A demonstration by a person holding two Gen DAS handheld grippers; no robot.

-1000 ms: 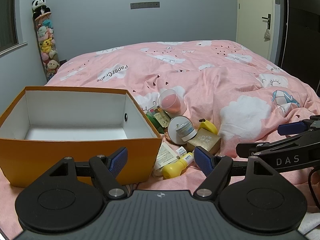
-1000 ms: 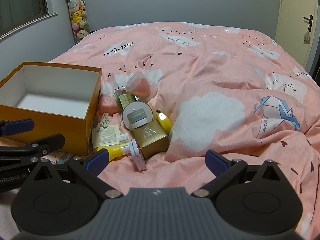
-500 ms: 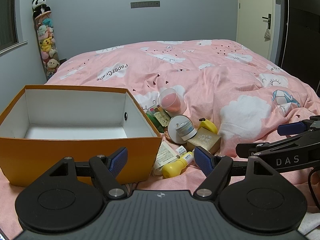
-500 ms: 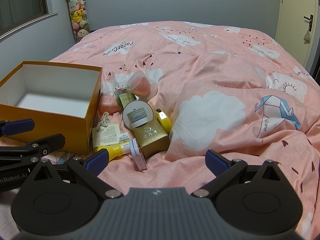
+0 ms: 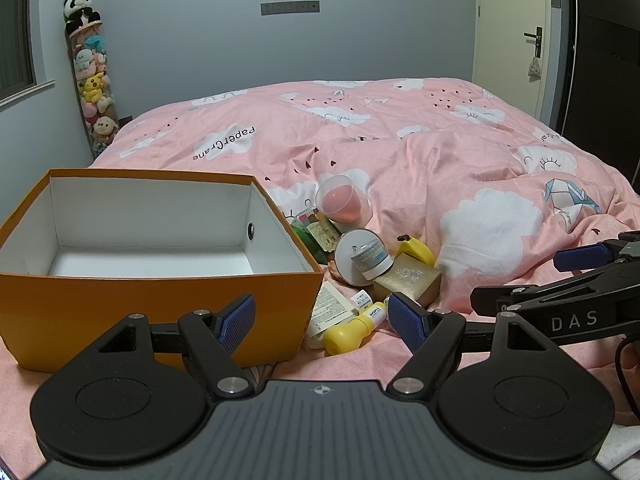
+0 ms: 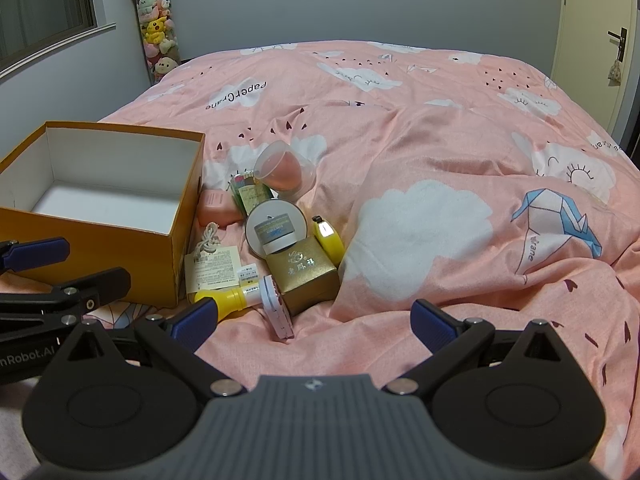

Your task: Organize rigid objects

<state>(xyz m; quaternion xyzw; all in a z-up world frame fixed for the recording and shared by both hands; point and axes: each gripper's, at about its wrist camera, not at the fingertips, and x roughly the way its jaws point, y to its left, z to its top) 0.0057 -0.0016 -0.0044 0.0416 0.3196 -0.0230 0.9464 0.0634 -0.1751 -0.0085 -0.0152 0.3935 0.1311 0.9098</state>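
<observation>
An orange box (image 5: 160, 304) was seen standing empty on the pink bed (image 6: 440, 160). A heap of small items lay just beside its right wall: a gold carton (image 6: 302, 276), a yellow bottle (image 6: 228, 300), a round compact (image 6: 276, 228) and a clear cup (image 6: 286, 176) on its side. The left gripper (image 5: 320, 316) was held low before the box, its fingers spread wide with nothing between them. The right gripper (image 6: 314, 320) was likewise held wide open and empty, short of the heap. No item had yet been placed in the box, so the sorting was judged to be at its start. A reach to the nearest item, probably the yellow bottle, appeared to be called for next, with the fingers closed across its body.
</observation>
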